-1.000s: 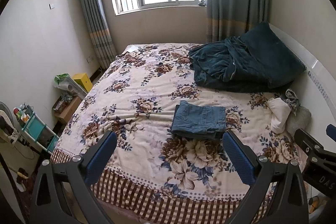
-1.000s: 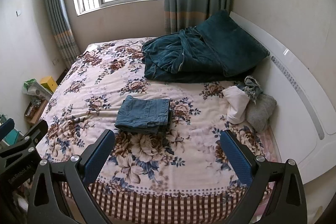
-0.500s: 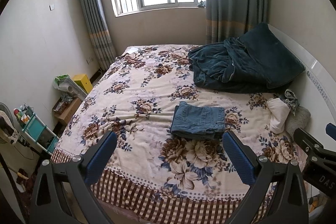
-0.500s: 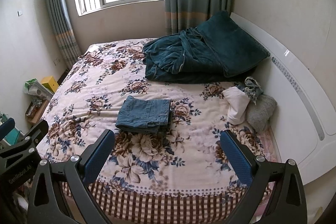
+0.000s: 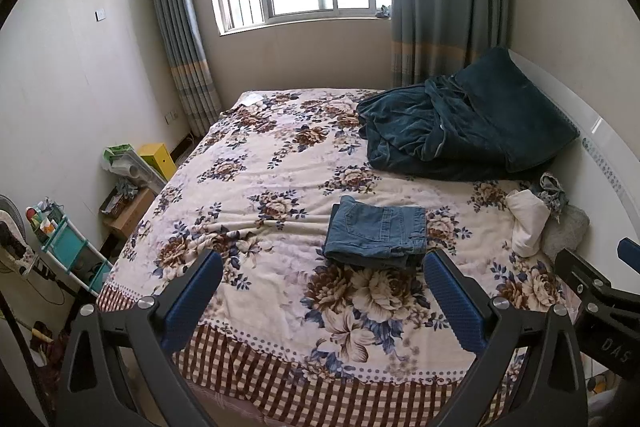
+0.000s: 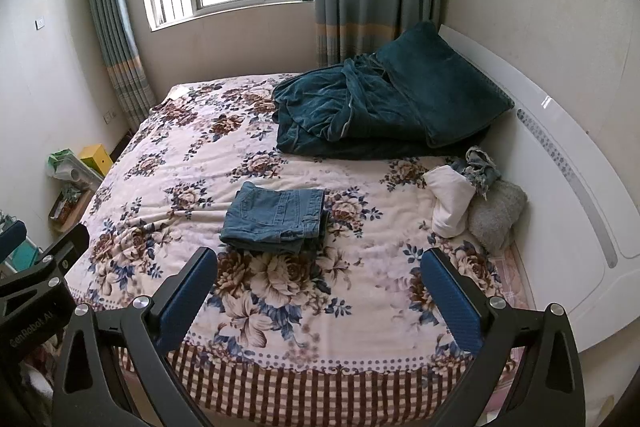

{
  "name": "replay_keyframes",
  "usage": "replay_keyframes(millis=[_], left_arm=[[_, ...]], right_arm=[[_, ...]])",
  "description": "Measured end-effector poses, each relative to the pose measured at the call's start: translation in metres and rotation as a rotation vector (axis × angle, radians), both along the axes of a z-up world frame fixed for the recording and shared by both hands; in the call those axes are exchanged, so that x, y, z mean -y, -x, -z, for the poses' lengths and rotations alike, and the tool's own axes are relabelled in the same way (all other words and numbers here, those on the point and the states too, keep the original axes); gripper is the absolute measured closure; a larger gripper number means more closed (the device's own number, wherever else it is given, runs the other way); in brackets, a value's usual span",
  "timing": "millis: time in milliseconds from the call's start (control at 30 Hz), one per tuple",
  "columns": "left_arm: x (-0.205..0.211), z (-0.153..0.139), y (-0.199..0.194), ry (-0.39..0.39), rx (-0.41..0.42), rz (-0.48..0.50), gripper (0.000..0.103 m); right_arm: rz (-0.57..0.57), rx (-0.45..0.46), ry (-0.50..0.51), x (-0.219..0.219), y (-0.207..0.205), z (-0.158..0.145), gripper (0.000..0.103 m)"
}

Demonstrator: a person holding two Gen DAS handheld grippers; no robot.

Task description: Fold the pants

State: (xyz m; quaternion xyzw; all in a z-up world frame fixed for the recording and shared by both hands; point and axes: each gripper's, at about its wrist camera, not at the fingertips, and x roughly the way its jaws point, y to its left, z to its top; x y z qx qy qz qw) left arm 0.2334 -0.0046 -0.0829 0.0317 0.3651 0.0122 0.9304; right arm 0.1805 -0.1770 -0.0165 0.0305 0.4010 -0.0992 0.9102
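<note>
A pair of blue jeans (image 5: pixel 376 231) lies folded into a neat rectangle on the floral bedspread (image 5: pixel 280 187), in the near half of the bed; it also shows in the right wrist view (image 6: pixel 276 221). My left gripper (image 5: pixel 322 297) is open and empty, held above the foot edge of the bed, short of the jeans. My right gripper (image 6: pixel 318 293) is open and empty too, at the same distance, with the jeans ahead and to its left. Each gripper's body shows at the edge of the other's view.
A dark teal blanket and pillow (image 5: pixel 460 131) are heaped at the far right by the white headboard (image 6: pixel 560 187). White and grey clothes (image 6: pixel 472 203) lie at the right edge. A shelf and boxes (image 5: pixel 132 167) stand on the floor to the left.
Both grippers have drifted very slightly; the view has shifted a little. The jeans have not moved and both grippers stay open.
</note>
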Motion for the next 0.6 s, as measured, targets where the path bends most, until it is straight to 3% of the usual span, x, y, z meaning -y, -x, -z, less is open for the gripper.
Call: replay_keyframes(millis=[600], left_arm=[[0.0045,-0.0042,0.0082,0.001,0.018,0.002,0.0]], right_arm=[[0.003,0.005,0.0,0.0002,0.0038,0.0004,0.0]])
